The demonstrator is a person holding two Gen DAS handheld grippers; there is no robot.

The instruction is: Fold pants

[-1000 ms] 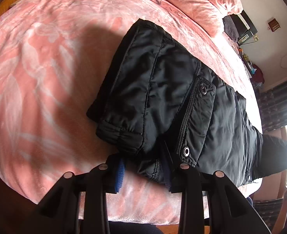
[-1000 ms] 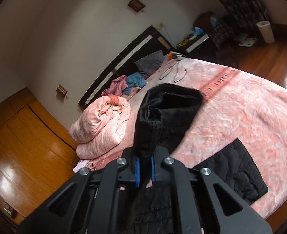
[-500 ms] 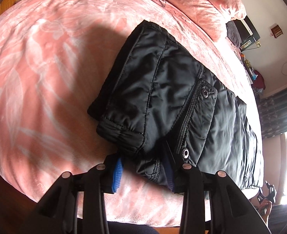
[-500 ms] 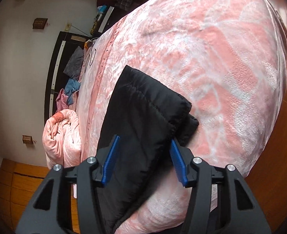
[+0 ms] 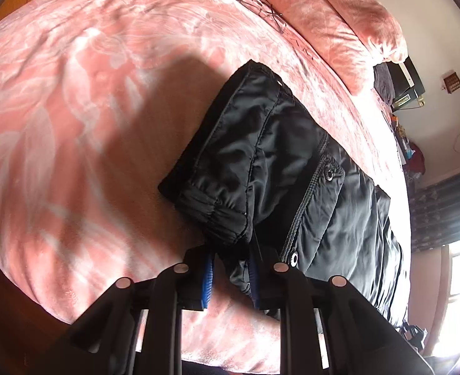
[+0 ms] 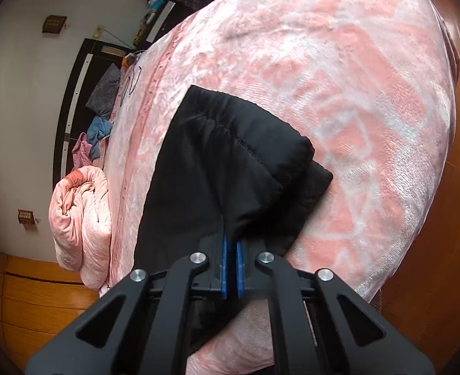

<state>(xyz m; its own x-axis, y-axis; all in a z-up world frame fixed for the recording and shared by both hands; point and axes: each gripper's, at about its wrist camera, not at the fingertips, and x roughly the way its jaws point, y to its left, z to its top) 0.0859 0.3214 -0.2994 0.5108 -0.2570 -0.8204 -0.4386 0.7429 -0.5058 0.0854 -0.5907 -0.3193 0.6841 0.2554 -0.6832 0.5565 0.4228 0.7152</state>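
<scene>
Black padded pants [image 5: 292,172] lie folded on a pink bed [image 5: 89,93], waistband and snap buttons toward me in the left wrist view. My left gripper [image 5: 230,276] has closed on the pants' near edge, with black fabric between its blue pads. In the right wrist view the pants' cuffed leg end [image 6: 230,162] lies on the bed [image 6: 354,93]. My right gripper [image 6: 230,268] is shut on the black fabric at its near edge, pads almost touching.
A rolled pink duvet [image 6: 83,225] and loose clothes [image 6: 98,131] lie at the head of the bed by a dark headboard [image 6: 73,93]. Wooden floor [image 6: 432,281] runs along the bed's edge. A cluttered nightstand [image 5: 401,137] and curtains stand beyond.
My right gripper laid the lifted leg end down onto the pants, opened, and has now shut on the fabric again. My left gripper narrowed onto the waistband edge.
</scene>
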